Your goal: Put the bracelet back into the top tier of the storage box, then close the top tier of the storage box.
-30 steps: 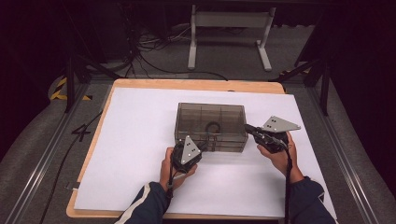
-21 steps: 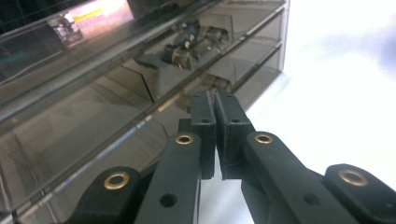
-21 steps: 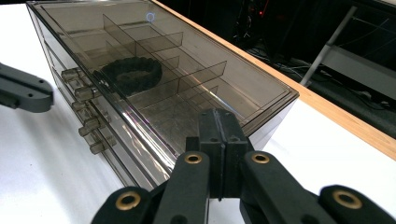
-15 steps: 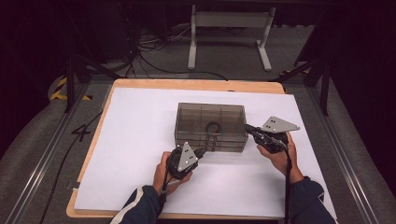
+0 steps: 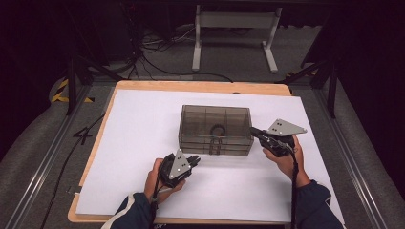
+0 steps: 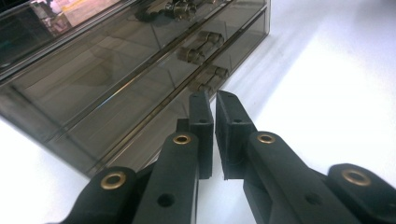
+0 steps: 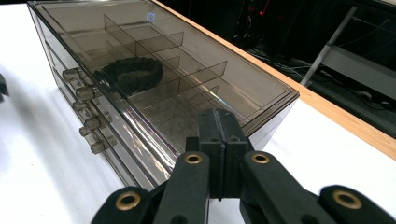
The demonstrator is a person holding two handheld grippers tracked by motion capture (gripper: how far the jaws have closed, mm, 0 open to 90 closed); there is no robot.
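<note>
The smoked-plastic drawer box (image 5: pixel 216 129) sits at the middle of the white table (image 5: pixel 138 119) in the high view, its long axis running left to right across the frame and its drawer fronts turned toward the bottom edge, toward me. My left gripper (image 5: pixel 192 161) lies just below the box's lower left portion, apart from it, its tips aimed up and right at the fronts. In the left gripper view its jaws stand nearly together with only a narrow slit between them, pinching nothing, and the paired drawer knobs (image 6: pixel 201 46) climb away toward the top centre of that frame, so the pulls lie ahead and a little right of my tips.

My right gripper (image 5: pixel 254 132) is at the box's right end, close against the upper corner. In the right gripper view its jaws are pressed flat together, empty, at the bottom centre, with the box stretching off to the upper left and a dark coiled band (image 7: pixel 132 75) lying in a top compartment.

I judge the left gripper better placed for the knobs, since it faces the fronts while the right one meets the end wall.
</note>
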